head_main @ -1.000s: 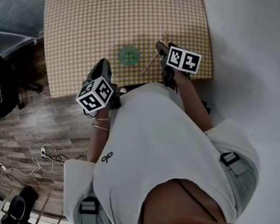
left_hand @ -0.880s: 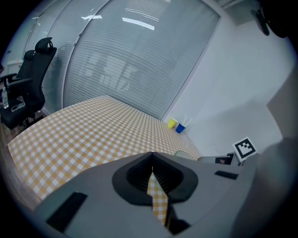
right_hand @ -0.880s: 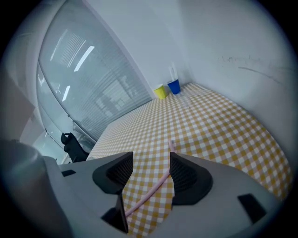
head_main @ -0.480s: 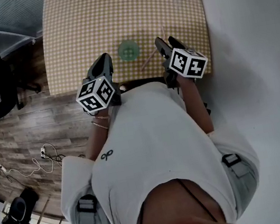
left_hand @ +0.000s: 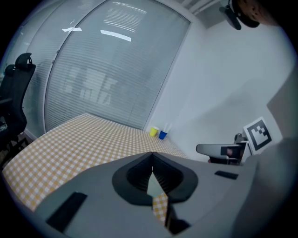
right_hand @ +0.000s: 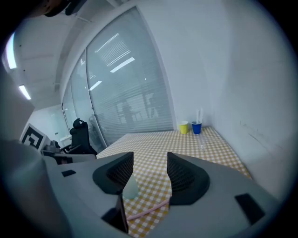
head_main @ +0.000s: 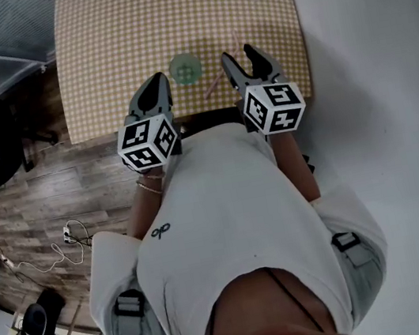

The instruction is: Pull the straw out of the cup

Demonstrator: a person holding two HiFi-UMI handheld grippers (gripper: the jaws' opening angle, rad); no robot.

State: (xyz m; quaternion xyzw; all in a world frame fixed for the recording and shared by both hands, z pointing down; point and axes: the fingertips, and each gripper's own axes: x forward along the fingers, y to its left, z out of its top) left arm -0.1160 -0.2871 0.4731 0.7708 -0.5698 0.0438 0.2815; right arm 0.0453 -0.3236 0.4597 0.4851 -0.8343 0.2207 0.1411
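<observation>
A pale green cup stands on the checkered table near its front edge. A pink straw lies flat on the cloth just right of the cup, outside it. My right gripper hovers beside the straw, open, nothing between its fingers. In the right gripper view the cup shows by the left jaw and the straw lies below the right gripper. My left gripper is left of the cup, and the left gripper view shows the left gripper shut and empty.
A yellow cup and a blue cup with straws stand at the table's far right corner by the white wall. A black office chair is off the left side. The table's front edge is right under the grippers.
My right gripper has swung to point straight up the table, and its jaws now stand clearly apart. The straw stays on the cloth. My left gripper has barely moved.
</observation>
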